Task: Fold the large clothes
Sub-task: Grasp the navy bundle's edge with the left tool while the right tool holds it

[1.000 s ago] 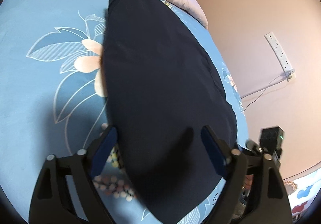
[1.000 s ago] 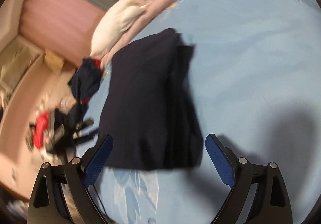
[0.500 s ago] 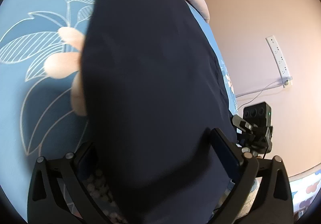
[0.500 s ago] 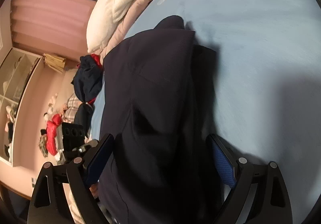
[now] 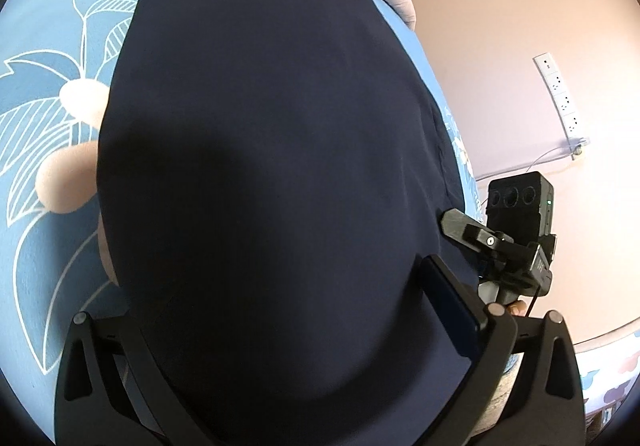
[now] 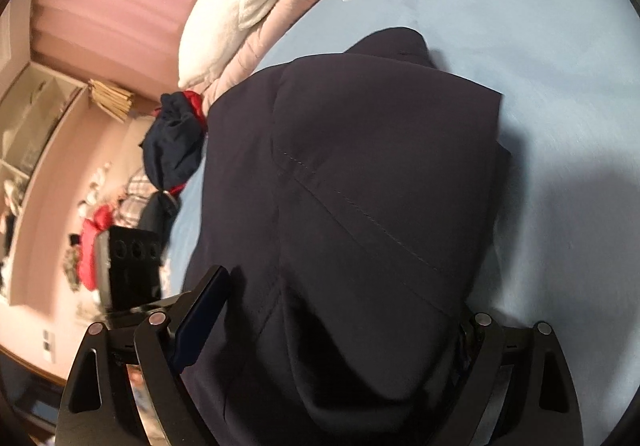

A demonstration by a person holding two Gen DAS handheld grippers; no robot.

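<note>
Left wrist view first, and the dark navy garment (image 5: 272, 150) fills nearly the whole picture, lying on the light blue bedsheet (image 5: 44, 238) with its white leaf and pale flower print showing to the left; the left gripper (image 5: 288, 310) is right down over the near end of the cloth, jaws spread wide, the right finger's blue pad (image 5: 448, 306) in sight against the fabric while the left finger is tucked behind the cloth, so whether it actually has hold of anything I cannot tell. Off to the right there's the right gripper (image 5: 520, 246) seen from the side at the garment's edge, a pink wall behind it with a white power strip (image 5: 560, 94) and a thin cable. Over to the right wrist view: the same garment (image 6: 360, 186) lies folded in layers on the sheet (image 6: 560, 46), a stitched seam running diagonally across it, and the right gripper (image 6: 340, 330) straddles its near end with jaws wide apart, the left pad (image 6: 200, 318) beside the cloth edge, the other side hidden by fabric, grip not clear. Far side, a white pillow (image 6: 240, 10) sits on a pink quilt (image 6: 288, 14), and a heap of dark and red clothes (image 6: 172, 142) lies by the bed's edge
</note>
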